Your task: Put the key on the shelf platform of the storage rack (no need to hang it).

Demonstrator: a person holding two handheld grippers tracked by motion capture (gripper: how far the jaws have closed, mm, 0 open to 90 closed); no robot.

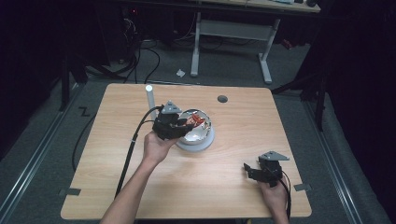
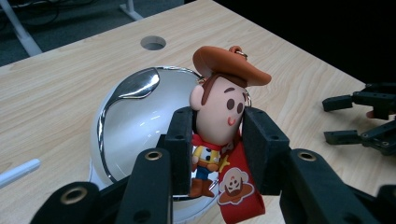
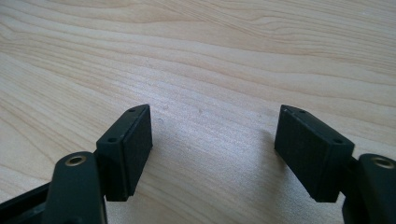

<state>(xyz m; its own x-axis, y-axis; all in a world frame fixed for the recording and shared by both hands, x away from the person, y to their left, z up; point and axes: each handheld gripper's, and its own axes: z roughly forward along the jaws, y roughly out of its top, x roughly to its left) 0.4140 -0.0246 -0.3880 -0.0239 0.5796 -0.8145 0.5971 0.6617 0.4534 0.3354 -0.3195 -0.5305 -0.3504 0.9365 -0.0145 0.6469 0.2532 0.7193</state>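
High view: wooden table [image 1: 116, 186] lit against a dark room. Left gripper [image 1: 173, 125] just left of centre, at about 9 o'clock of a shiny white dome-shaped bowl [image 1: 198, 135], jaws reaching over its rim. Something red and brown at the jaws, too small to name here. White upright post [image 1: 149, 100] at 11 o'clock of the left gripper, near it. Cable hole [image 1: 222, 99] at 1 o'clock of the bowl. Right gripper [image 1: 254, 170] at 4 o'clock of the bowl, well apart, low over bare wood.

Left gripper view: jaws clenched on a cowboy figure keychain [image 2: 219, 116], pads pressing both sides of its head and body, figure upright. Brown hat with a metal ring at 12 o'clock, red strap [image 2: 236, 186] hanging at 6 o'clock. Glossy white bowl [image 2: 135, 121] directly behind and below the figure. Other gripper [image 2: 345, 119] at 3 o'clock, well apart.

Right gripper view: right gripper [image 3: 212, 144] released, pads wide apart with bare wood grain between them.
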